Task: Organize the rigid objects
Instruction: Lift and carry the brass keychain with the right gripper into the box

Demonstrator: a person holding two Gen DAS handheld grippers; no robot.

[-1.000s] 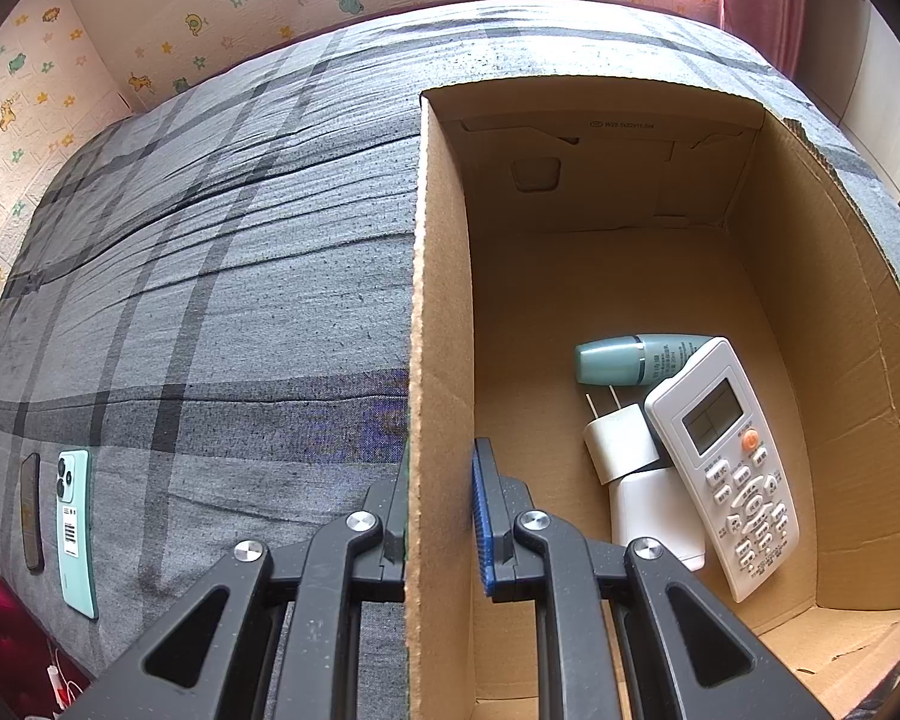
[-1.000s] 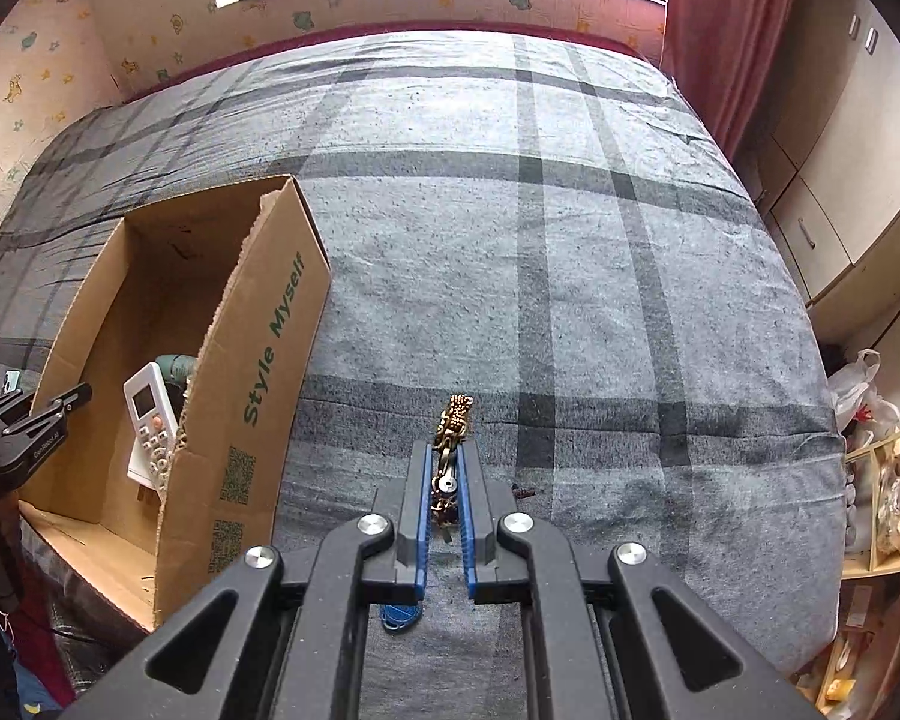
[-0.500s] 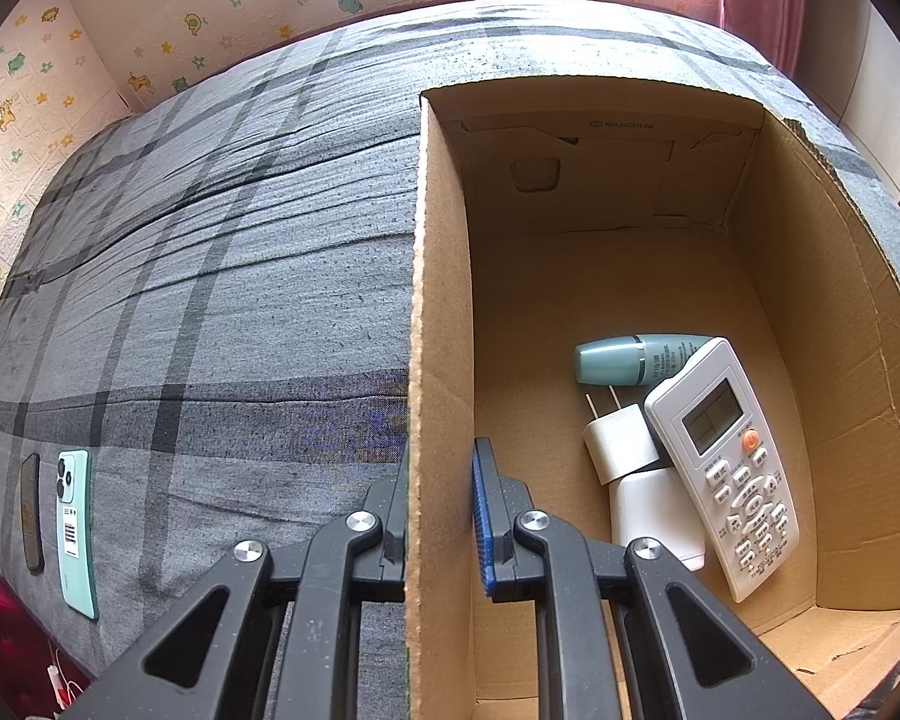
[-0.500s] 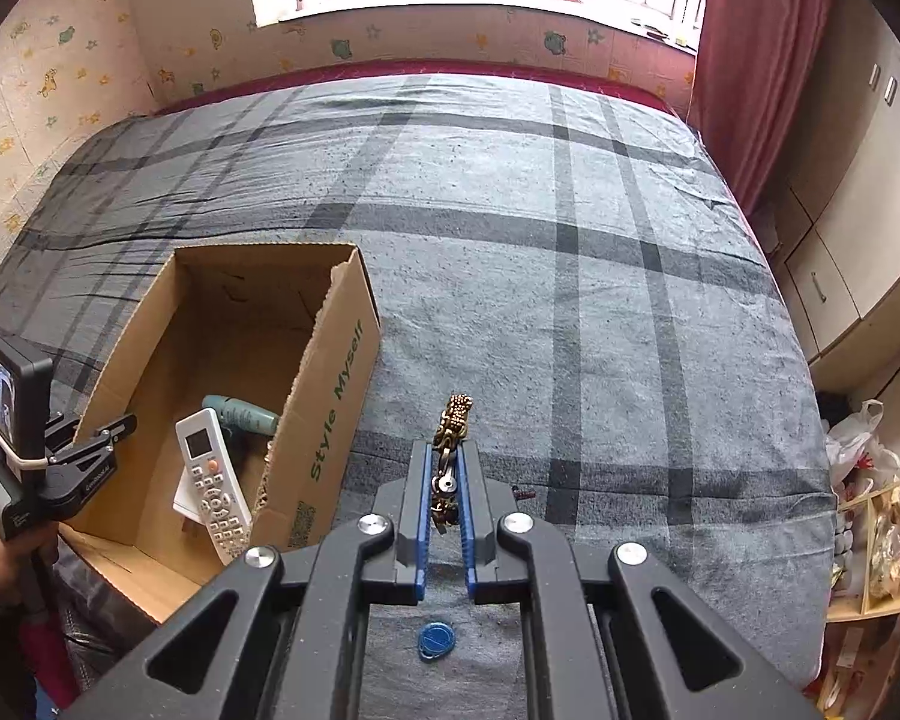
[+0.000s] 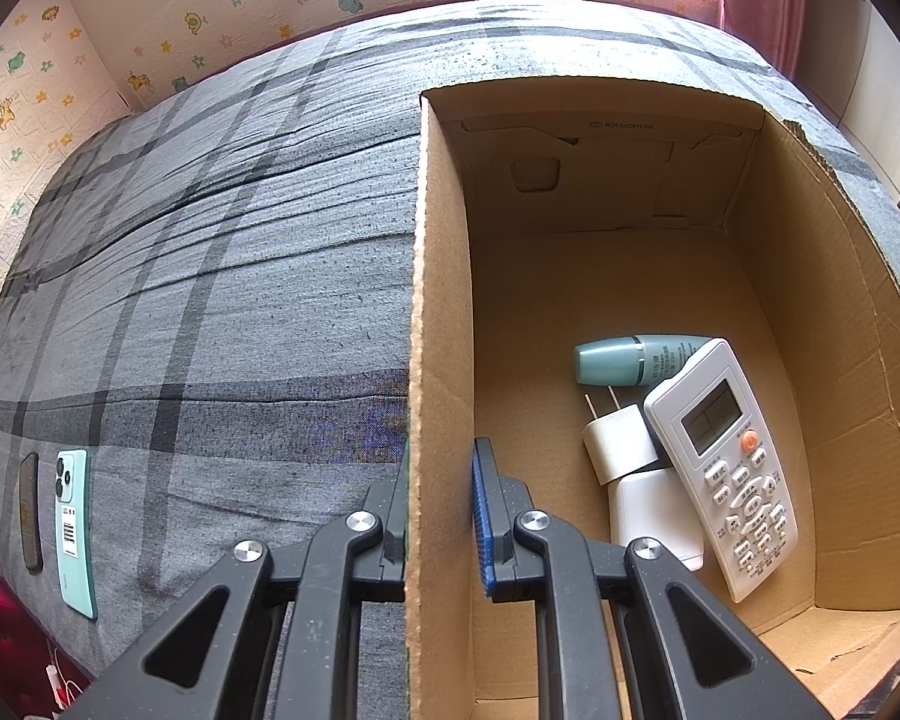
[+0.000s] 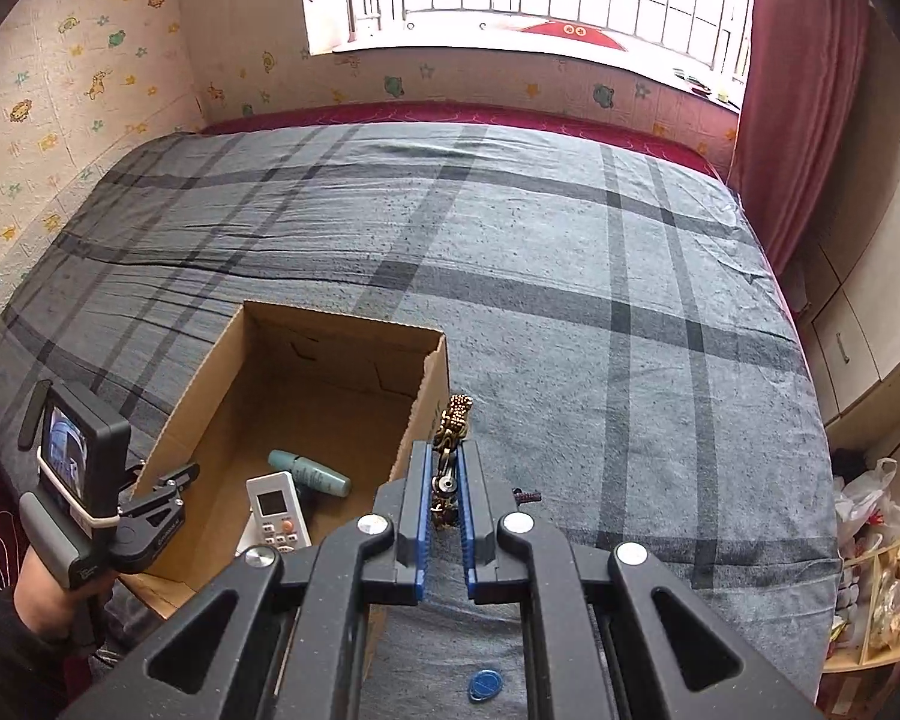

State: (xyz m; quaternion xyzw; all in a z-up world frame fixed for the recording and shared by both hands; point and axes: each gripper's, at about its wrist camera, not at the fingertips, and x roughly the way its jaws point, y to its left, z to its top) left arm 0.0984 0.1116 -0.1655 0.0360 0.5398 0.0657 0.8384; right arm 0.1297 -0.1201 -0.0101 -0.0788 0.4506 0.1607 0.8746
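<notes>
The right gripper [image 6: 444, 516] has risen off the bed [image 6: 570, 300] toward the cardboard box [image 6: 306, 354], fingers clamped on a beaded keychain [image 6: 453, 420] — small, light, floppy, best pinched mid-length. The left gripper [image 5: 441, 516] stays clamped on the box's left wall — unchanged.

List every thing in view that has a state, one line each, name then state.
cardboard box: open-topped, upright on the bed, its left wall clamped.
left gripper: shut on the box wall.
right gripper: shut on the key bunch, held above the bedspread.
remote: lying face up in the box.
teal bottle: lying on its side in the box.
white charger: lying in the box, prongs bare.
green phone: face down on the bed.
</notes>
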